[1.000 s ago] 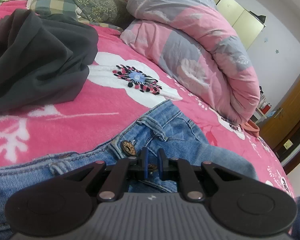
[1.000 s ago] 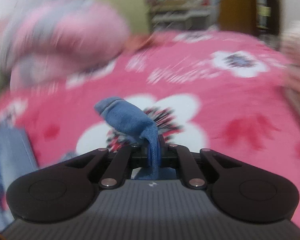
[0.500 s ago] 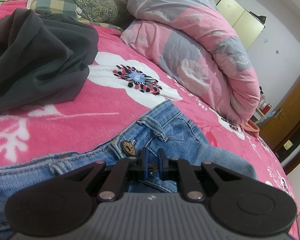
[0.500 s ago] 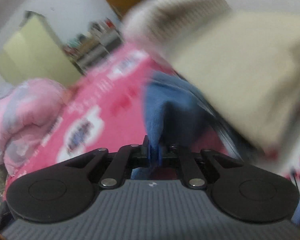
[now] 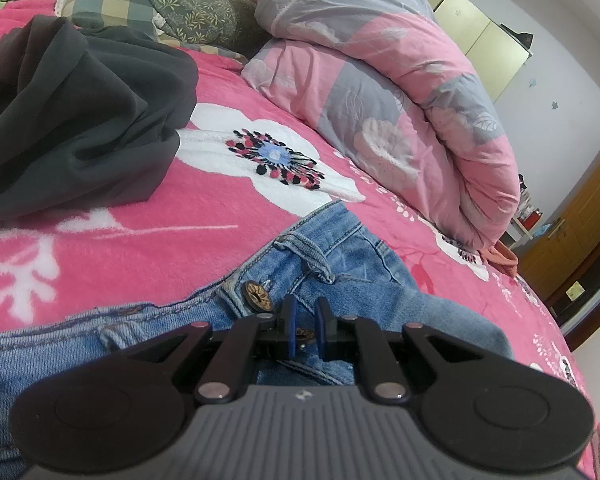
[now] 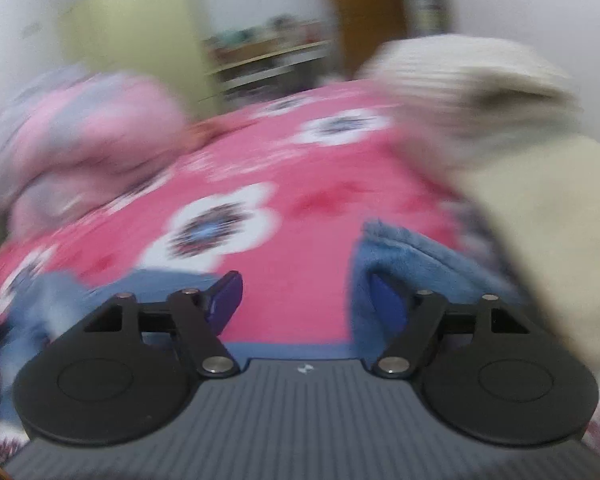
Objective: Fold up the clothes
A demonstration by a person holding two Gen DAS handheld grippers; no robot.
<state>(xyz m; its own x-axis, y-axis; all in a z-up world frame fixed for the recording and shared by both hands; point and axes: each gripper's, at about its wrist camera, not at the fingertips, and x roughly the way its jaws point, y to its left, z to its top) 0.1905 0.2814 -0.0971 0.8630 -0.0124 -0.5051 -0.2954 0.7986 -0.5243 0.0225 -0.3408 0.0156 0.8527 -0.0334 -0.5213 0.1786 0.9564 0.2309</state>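
Blue jeans [image 5: 352,264] lie on the pink flowered blanket [image 5: 140,240], waistband and brass button [image 5: 256,291] toward me. My left gripper [image 5: 305,308] sits low over the fly, jaws nearly together and shut on the denim just behind the button. In the blurred right wrist view, my right gripper [image 6: 304,300] has its jaws opening wide. A fold of the jeans leg [image 6: 404,252] rests against the right finger, and no pad presses it. More denim [image 6: 52,300] lies at the lower left.
A dark grey garment [image 5: 72,120] is heaped at the left. A rolled pink and grey duvet [image 5: 400,92] and pillows [image 5: 172,8] line the far side. A cream ribbed sleeve [image 6: 532,200] fills the right of the right wrist view. A cabinet [image 6: 140,32] and door stand beyond.
My right gripper swung across the bed with the jeans leg, then let go of it and spread its jaws. The left gripper and the waistband have stayed put.
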